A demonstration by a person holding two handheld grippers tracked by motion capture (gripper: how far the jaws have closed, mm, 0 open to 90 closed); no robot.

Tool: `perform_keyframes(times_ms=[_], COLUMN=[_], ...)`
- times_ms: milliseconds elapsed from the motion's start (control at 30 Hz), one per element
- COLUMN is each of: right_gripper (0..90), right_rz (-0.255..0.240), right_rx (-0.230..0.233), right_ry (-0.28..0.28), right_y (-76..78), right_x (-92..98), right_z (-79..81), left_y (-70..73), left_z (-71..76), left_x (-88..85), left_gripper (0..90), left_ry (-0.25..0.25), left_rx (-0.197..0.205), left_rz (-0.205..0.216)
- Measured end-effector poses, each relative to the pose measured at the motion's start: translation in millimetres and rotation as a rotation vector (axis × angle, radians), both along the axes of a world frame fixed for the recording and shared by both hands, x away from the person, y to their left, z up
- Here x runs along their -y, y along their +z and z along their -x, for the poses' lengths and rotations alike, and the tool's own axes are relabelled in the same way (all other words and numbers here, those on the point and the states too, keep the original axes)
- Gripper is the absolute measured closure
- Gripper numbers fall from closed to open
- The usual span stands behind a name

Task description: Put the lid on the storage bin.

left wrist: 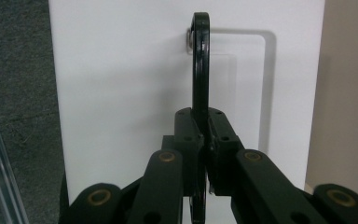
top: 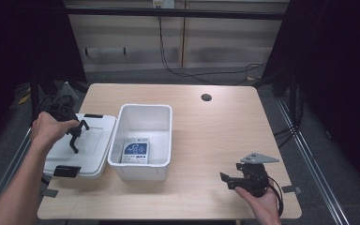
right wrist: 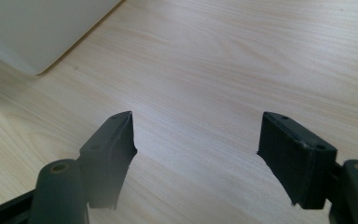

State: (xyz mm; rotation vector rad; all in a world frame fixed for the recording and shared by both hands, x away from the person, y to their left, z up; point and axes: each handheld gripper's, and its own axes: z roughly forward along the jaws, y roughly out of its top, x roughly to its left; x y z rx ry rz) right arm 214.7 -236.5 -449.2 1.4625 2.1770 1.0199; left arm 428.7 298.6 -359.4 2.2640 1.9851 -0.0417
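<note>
A white lid point(top: 93, 143) with a black handle point(left wrist: 200, 65) lies left of an open white bin point(top: 145, 109), its right edge against the bin's wall. In the left gripper view the lid point(left wrist: 121, 93) shows as a flat white surface, with my left gripper point(left wrist: 204, 128) shut on the thin handle, which stands upright between the pads. In the high view my left gripper point(top: 73, 135) is over the lid's middle. A blue and white packet point(top: 136, 152) lies on the bin's floor. My right gripper point(top: 228, 180) rests open near the table's front right, its jaws point(right wrist: 196, 149) wide with only bare wood between them.
Black latches point(top: 67, 171) sit at the near end of the lid and at its far end point(top: 93, 116). A round hole point(top: 206, 97) is in the wooden table point(top: 215, 136) at the back. A corner of the bin point(right wrist: 37, 32) is far left of my right gripper.
</note>
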Motion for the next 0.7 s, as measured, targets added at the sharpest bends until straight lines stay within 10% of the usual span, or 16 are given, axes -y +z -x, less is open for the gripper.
perform_keyframes(times_ms=[700], right_gripper=[26.5], right_rz=[0.008], right_rx=[0.001], right_ry=[0.002], right_y=[0.0], right_x=[-0.6], right_z=[1.2], left_y=[20.7], left_z=[7.3], left_x=[3.0], left_gripper=[84.8], left_ry=[-0.043], left_rx=[-0.013], left_rz=[0.015])
